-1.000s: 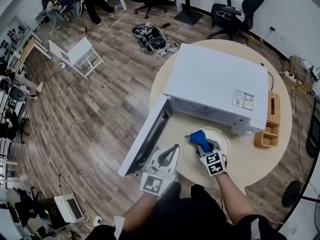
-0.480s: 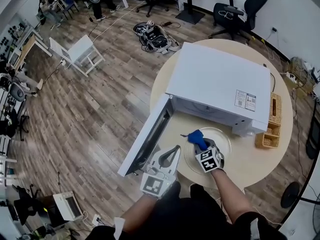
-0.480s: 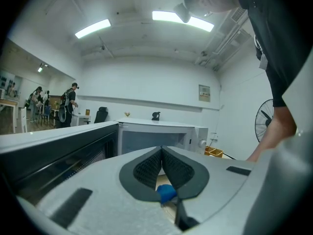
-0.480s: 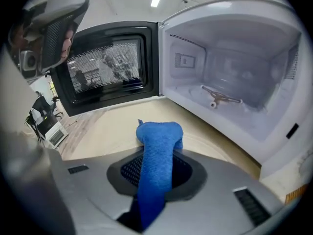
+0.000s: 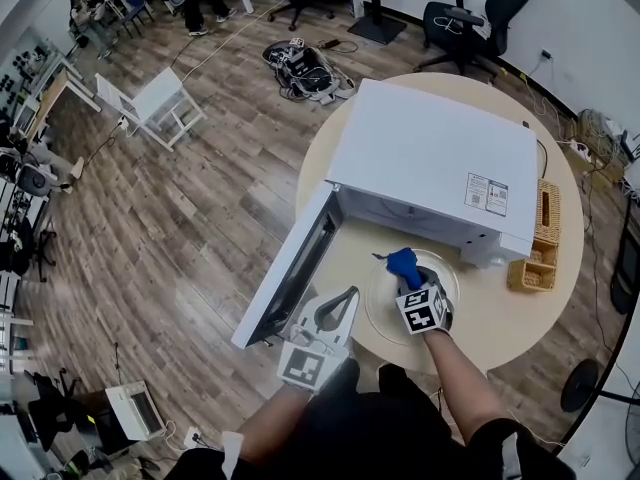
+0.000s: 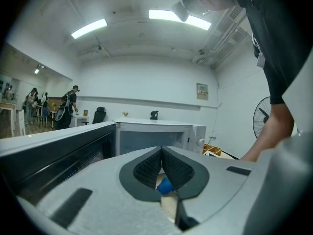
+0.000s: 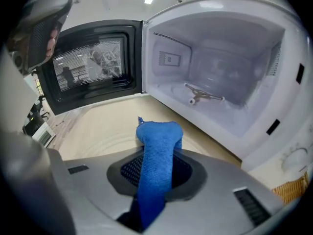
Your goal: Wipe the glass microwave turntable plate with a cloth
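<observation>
The clear glass turntable plate lies on the round table in front of the open microwave; its faint rim also shows in the right gripper view. My right gripper is shut on a blue cloth and holds it over the far left part of the plate. The cloth runs up between the jaws and bunches past their tips. My left gripper hovers left of the plate by the microwave door, jaws shut with nothing in them; a bit of the blue cloth shows past them.
The microwave door hangs open to the left, close to my left gripper. The cavity holds only the roller ring. A wicker basket stands right of the microwave. The table edge curves close behind the plate.
My right gripper with the cloth has shifted a little left, then right and farther away over the plate. The left gripper has stayed where it was.
</observation>
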A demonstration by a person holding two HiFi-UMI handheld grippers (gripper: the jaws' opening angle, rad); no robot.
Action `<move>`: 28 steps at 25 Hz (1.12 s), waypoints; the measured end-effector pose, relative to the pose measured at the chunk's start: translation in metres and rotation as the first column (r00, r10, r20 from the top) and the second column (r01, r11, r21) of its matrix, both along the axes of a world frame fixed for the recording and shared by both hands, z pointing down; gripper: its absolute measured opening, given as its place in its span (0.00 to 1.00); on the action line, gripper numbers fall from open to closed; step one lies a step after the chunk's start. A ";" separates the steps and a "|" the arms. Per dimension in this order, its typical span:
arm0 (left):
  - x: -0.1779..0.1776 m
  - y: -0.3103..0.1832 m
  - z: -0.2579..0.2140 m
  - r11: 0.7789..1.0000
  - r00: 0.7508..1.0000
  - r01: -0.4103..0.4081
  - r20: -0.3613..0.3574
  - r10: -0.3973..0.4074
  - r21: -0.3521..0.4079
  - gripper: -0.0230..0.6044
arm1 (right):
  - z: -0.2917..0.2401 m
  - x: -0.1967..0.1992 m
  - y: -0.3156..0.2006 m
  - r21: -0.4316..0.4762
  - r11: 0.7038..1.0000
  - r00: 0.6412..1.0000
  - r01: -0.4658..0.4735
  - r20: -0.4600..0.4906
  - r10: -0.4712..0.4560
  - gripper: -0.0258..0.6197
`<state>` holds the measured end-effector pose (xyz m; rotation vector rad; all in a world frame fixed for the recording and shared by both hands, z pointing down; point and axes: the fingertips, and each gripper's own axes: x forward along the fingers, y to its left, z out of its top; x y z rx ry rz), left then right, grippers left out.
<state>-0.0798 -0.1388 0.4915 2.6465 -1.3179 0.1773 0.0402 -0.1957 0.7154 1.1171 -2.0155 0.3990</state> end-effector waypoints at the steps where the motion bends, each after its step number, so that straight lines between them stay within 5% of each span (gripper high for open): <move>1: 0.001 0.000 0.001 1.000 1.000 -0.003 0.002 0.003 -0.001 0.05 | 0.000 0.005 -0.002 0.002 1.000 1.000 -0.012 -0.008 0.012 0.15; 17: 0.011 -0.002 -0.003 0.999 1.000 -0.031 0.008 0.030 0.019 0.05 | 0.001 0.104 -0.006 0.029 0.968 0.963 -0.249 -0.099 0.251 0.15; 28: 0.007 0.001 -0.003 1.000 1.000 -0.019 0.003 0.019 0.016 0.05 | -0.005 0.113 -0.004 0.046 0.962 0.955 -0.271 -0.110 0.274 0.16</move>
